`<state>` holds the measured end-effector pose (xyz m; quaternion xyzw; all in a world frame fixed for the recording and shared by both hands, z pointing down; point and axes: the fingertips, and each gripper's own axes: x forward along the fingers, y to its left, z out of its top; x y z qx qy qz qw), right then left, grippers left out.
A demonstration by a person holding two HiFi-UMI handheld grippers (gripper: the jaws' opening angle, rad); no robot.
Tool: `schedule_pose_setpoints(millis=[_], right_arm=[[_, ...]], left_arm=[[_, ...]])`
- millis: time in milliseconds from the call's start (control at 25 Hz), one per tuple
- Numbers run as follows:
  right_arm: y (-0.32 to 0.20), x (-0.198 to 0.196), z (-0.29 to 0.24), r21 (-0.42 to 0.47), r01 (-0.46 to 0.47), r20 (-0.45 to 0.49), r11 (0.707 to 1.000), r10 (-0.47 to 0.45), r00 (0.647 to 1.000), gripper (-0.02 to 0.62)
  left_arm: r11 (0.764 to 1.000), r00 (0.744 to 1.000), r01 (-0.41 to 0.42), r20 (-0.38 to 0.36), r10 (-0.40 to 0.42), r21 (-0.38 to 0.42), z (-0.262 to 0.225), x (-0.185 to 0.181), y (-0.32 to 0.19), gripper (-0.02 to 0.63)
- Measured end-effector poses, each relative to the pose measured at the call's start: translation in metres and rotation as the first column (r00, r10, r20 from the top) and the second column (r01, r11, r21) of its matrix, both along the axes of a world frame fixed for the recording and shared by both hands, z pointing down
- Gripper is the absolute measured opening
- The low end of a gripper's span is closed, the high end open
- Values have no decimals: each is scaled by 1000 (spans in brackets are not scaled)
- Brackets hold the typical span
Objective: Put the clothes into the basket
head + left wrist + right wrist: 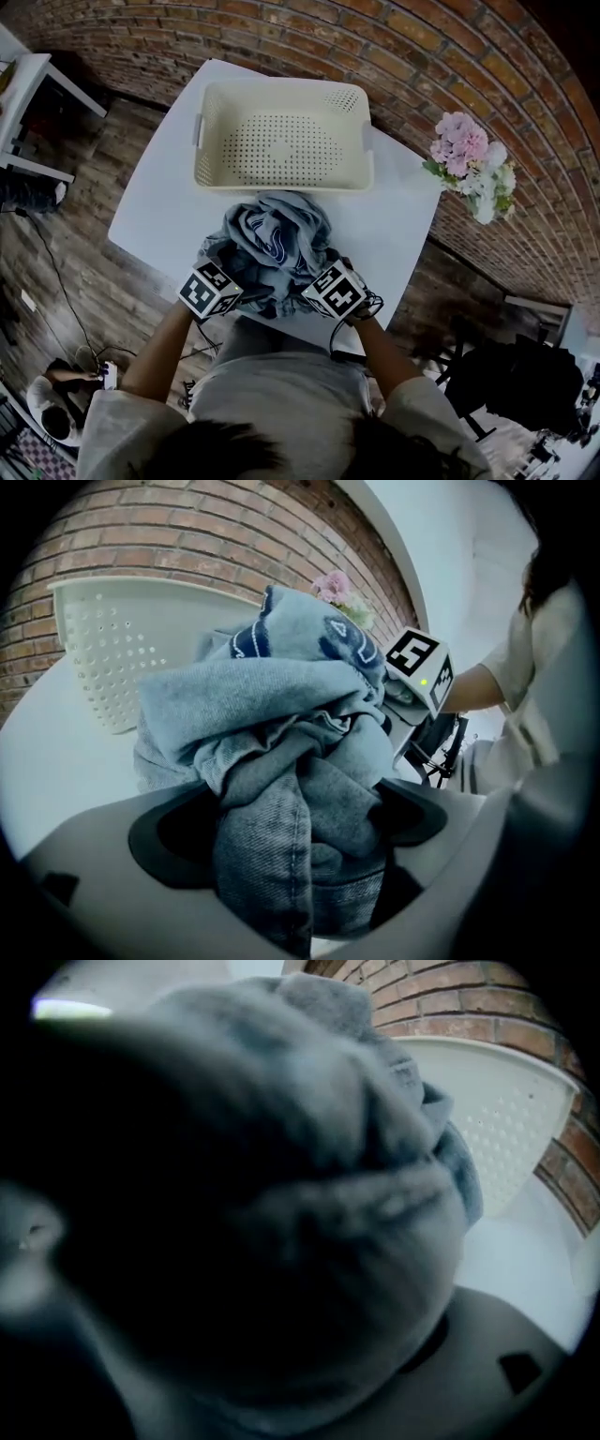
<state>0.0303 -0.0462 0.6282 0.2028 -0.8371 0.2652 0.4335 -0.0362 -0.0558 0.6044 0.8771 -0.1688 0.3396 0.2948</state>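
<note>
My left gripper [295, 827] has its jaws wide, with the clothes [272, 246] bunched between them. My right gripper [328, 281] is buried in cloth, so I cannot tell its grip. The pile sits at the bench's [159, 211] near edge, just before the basket [211, 131], with bare bench on both sides.

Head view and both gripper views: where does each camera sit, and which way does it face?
Head view: on the head, steeply down at table, basket, clothes; forearms, left gripper, right gripper show.
Left gripper view: along its fingers into the clothes; right gripper and a sleeve show.
Right gripper view: facing the basket, nearly smothered by clothes.
Shared: clothes and basket in all three.
</note>
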Motion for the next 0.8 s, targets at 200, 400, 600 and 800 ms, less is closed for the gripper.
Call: schedule_pose_setpoints(millis=[200, 400, 600, 800], right_arm=[[4, -6, -12, 112, -4, 52, 994, -2, 999, 393], [7, -2, -23, 200, -53, 47, 978, 44, 998, 347], [11, 3, -41, 256, -48, 23, 966, 44, 999, 333], [17, 8, -72, 342, -43, -7, 939, 48, 999, 328]], left_arm=[[1000, 996, -20, -82, 19, -11, -8, 7, 7, 448], [999, 993, -8, -116, 14, 50, -19, 13, 11, 403], [995, 991, 12, -131, 2, 104, -35, 17, 19, 383], [985, 988, 22, -152, 5, 171, -64, 21, 28, 376]])
